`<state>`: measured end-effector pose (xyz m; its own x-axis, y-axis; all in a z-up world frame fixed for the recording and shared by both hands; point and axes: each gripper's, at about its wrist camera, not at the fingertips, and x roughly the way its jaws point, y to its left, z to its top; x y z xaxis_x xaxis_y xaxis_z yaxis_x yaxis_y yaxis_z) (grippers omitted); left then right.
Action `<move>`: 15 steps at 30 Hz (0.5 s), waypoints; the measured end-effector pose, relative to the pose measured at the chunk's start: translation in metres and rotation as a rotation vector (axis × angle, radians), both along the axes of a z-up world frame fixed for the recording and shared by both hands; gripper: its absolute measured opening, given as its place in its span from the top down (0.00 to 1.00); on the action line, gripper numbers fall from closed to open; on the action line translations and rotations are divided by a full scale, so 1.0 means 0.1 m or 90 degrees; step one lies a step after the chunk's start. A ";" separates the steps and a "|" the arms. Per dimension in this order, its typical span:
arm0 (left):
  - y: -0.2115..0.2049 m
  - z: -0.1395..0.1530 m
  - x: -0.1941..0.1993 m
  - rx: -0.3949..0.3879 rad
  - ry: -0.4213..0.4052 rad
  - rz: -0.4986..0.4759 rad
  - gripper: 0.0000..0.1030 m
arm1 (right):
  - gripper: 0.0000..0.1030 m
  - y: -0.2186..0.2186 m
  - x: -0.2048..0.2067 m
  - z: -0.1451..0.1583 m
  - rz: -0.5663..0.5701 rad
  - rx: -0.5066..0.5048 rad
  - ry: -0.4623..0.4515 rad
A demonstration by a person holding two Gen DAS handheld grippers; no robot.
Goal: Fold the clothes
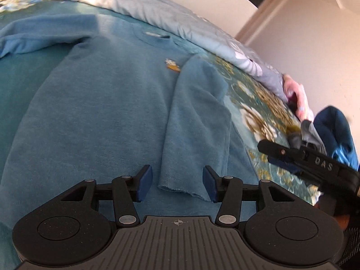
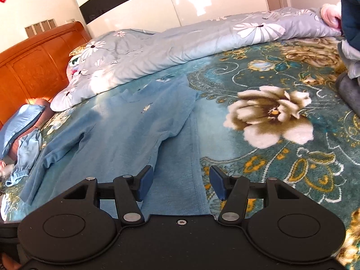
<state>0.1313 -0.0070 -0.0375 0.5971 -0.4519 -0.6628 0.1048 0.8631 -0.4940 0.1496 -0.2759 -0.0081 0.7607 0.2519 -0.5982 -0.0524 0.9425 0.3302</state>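
Left wrist view first: the left gripper (image 1: 177, 183) hovers low over a blue long-sleeved top (image 1: 101, 103) spread flat on the bed, its jaws wide apart and holding nothing. Between and just beyond the blue pads (image 1: 144, 183) lies the cuff of one sleeve (image 1: 195, 123), already folded in along the body of the top. The collar points toward the far side of the bed, where a pale floral quilt (image 1: 157, 15) is bunched. At the right edge the right gripper (image 1: 310, 159) pokes in; from here I cannot tell how its jaws stand.

Over to the right wrist view: the right gripper (image 2: 181, 184) is released too, jaws parted and empty, sitting above the hem of the top (image 2: 126, 130) where cloth meets the flowered bedspread (image 2: 270, 112). The other sleeve (image 2: 60, 148) still lies out sideways toward the headboard (image 2: 38, 67).

The job looks barely begun. For a tidy fold, I'd say each gripper should pinch a hem corner through both layers, lift evenly, and carry the hem straight toward the collar, keeping the folded sleeve from sliding out.
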 end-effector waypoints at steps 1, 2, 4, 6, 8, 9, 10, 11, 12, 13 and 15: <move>-0.01 0.02 0.01 -0.002 0.000 0.004 0.58 | 0.46 0.00 -0.01 0.00 0.001 0.007 -0.001; -0.02 0.03 0.03 -0.003 -0.001 0.008 0.66 | 0.46 -0.01 -0.01 0.00 0.003 0.013 -0.001; -0.05 0.04 0.02 -0.006 -0.016 0.002 0.79 | 0.46 -0.02 -0.02 -0.01 0.004 0.016 0.000; -0.08 0.05 0.01 -0.001 -0.026 0.002 0.96 | 0.46 -0.04 -0.04 -0.01 0.001 0.021 -0.001; -0.08 0.11 0.02 0.011 -0.037 0.011 0.98 | 0.46 -0.08 -0.06 -0.02 -0.001 0.028 -0.001; -0.05 0.17 0.05 0.012 -0.053 0.016 0.98 | 0.46 -0.09 -0.06 -0.02 -0.001 0.027 -0.001; 0.01 0.25 0.07 0.019 -0.075 0.023 0.98 | 0.46 -0.11 -0.07 -0.02 -0.002 0.025 -0.002; 0.08 0.34 0.09 0.027 -0.098 0.032 0.98 | 0.46 -0.14 -0.07 -0.03 -0.003 0.023 -0.001; 0.16 0.43 0.11 0.042 -0.122 0.046 0.98 | 0.46 -0.16 -0.07 -0.04 -0.006 0.023 0.002; 0.25 0.50 0.15 0.058 -0.138 0.061 0.98 | 0.46 -0.18 -0.07 -0.06 -0.009 0.024 0.005; 0.41 0.57 0.20 0.079 -0.143 0.098 0.98 | 0.46 -0.21 -0.08 -0.10 -0.012 0.028 0.011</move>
<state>0.1512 0.0343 0.0198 0.7905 -0.2680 -0.5507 0.0621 0.9296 -0.3632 0.1421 -0.2965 -0.0185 0.7555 0.2637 -0.5997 -0.0284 0.9277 0.3722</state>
